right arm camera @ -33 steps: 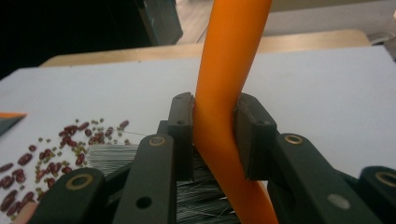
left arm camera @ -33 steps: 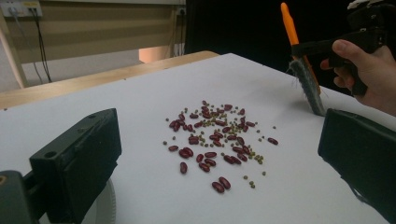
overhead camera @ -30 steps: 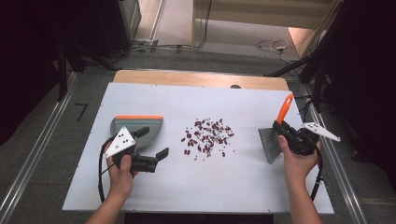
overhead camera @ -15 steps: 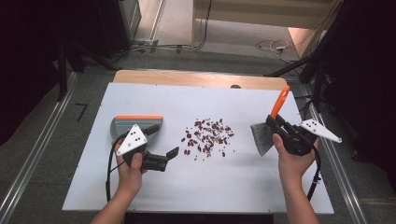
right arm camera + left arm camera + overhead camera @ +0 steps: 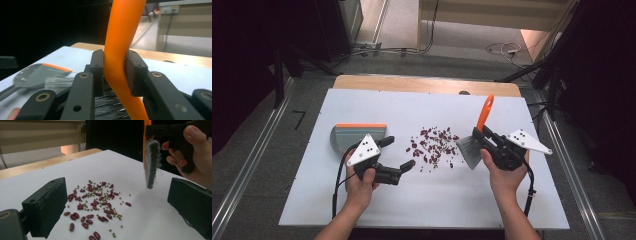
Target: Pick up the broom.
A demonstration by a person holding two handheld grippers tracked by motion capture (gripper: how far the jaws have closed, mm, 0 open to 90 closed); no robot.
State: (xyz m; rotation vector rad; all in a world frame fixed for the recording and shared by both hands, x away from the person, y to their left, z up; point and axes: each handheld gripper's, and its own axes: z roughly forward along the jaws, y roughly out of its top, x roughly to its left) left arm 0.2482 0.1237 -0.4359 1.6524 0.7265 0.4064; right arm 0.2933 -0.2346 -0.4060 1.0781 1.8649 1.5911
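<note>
A scatter of red and small green beans [image 5: 433,145] [image 5: 93,202] lies mid-table. My right gripper [image 5: 480,136] [image 5: 115,75] is shut on the orange handle [image 5: 122,47] of a brush [image 5: 472,149], whose grey bristles [image 5: 151,162] hang just right of the beans, above the table. My left gripper [image 5: 398,153] [image 5: 115,205] stands open, left of the beans and pointing at them, with nothing between its jaws. A grey dustpan with an orange edge [image 5: 357,134] [image 5: 37,73] lies flat behind the left gripper.
The white tabletop [image 5: 422,200] sits on a wooden board [image 5: 412,84]. Metal rails [image 5: 247,165] run along both sides on the floor. Cables [image 5: 504,49] lie on the floor beyond the table.
The left gripper has moved right, away from the dustpan and towards the beans. The right gripper has carried the brush left, close to the beans.
</note>
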